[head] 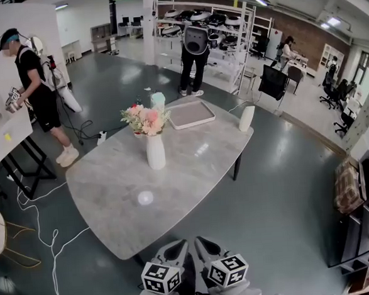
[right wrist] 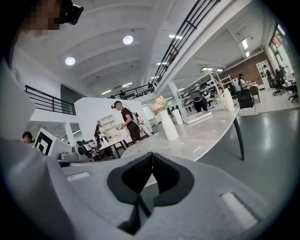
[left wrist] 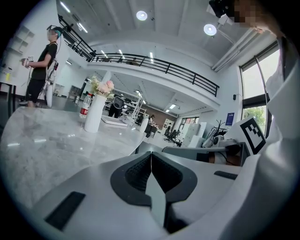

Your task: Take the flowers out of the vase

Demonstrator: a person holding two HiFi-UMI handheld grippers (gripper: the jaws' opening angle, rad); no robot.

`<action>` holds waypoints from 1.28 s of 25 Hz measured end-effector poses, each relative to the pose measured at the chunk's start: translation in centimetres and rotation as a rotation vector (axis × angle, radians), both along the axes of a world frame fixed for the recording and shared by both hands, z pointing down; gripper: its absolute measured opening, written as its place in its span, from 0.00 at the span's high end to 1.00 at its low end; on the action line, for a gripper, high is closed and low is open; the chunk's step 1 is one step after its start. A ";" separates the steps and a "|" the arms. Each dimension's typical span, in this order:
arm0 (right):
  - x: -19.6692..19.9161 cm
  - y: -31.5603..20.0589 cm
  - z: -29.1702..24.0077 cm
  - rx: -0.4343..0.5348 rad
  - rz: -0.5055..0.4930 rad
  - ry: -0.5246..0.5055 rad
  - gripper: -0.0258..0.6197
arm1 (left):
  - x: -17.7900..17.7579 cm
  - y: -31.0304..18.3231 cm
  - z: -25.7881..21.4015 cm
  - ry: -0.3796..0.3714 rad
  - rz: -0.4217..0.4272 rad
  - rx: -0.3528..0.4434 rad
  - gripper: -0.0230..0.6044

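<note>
A tall white vase (head: 155, 152) stands near the middle of the grey marble table (head: 113, 205), with pink and cream flowers (head: 146, 119) in it. Both grippers hang low at the table's near edge, well short of the vase. My left gripper (head: 176, 250) and right gripper (head: 206, 247) sit side by side, each shut with nothing between the jaws. In the left gripper view the vase (left wrist: 93, 114) and flowers (left wrist: 103, 87) are far off at upper left, beyond the left gripper (left wrist: 151, 155). The right gripper view has the vase (right wrist: 168, 124) and flowers (right wrist: 159, 104) ahead, past the right gripper (right wrist: 152, 157).
A grey tray (head: 190, 113), a pale bottle (head: 158, 101) and a white cylinder (head: 247, 118) stand on the table's far end. One person (head: 39, 91) stands at left by a white bench (head: 7, 140), another (head: 194, 55) behind the table. Cables (head: 46, 241) trail across the floor.
</note>
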State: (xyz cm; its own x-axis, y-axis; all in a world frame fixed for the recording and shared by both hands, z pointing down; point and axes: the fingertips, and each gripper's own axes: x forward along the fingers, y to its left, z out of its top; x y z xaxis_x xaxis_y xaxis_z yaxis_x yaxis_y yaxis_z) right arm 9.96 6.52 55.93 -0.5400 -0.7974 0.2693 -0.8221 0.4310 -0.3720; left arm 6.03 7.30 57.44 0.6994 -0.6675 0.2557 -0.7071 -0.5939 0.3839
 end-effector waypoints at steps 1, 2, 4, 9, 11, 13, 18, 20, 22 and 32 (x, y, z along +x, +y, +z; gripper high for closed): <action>0.1 -0.7 0.0 -0.001 0.001 0.000 0.96 | 0.0 -0.7 -0.1 0.001 -0.001 0.001 0.96; 0.1 -1.4 0.0 -0.002 0.000 0.001 0.96 | 0.1 -1.4 -0.1 0.001 -0.002 0.001 0.96; 0.0 -2.8 0.1 -0.005 -0.007 0.003 0.96 | 0.0 -3.1 -0.1 0.002 -0.006 0.001 0.96; -0.1 -6.9 -0.3 -0.015 -0.011 -0.001 0.96 | -0.2 -7.4 -0.5 0.000 -0.016 -0.006 0.96; -0.2 -8.6 -0.4 -0.021 -0.018 -0.003 0.96 | -0.2 -9.1 -0.8 -0.002 -0.019 -0.006 0.96; -0.4 -10.3 -0.5 -0.025 -0.029 -0.004 0.96 | -0.3 -10.9 -0.9 -0.002 -0.027 -0.007 0.96; -0.6 -14.4 -1.0 -0.030 -0.050 -0.007 0.96 | -0.4 -15.3 -1.4 -0.002 -0.046 -0.007 0.96; -0.6 -15.7 -1.2 -0.034 -0.056 -0.009 0.96 | -0.5 -16.8 -1.8 0.000 -0.056 -0.006 0.96; -0.6 -17.0 -1.1 -0.038 -0.064 -0.008 0.96 | -0.5 -18.1 -1.9 0.001 -0.067 -0.004 0.96; -1.4 -24.0 -0.7 -0.063 -0.119 0.005 0.96 | -2.0 -25.2 -1.8 0.016 -0.150 -0.020 0.96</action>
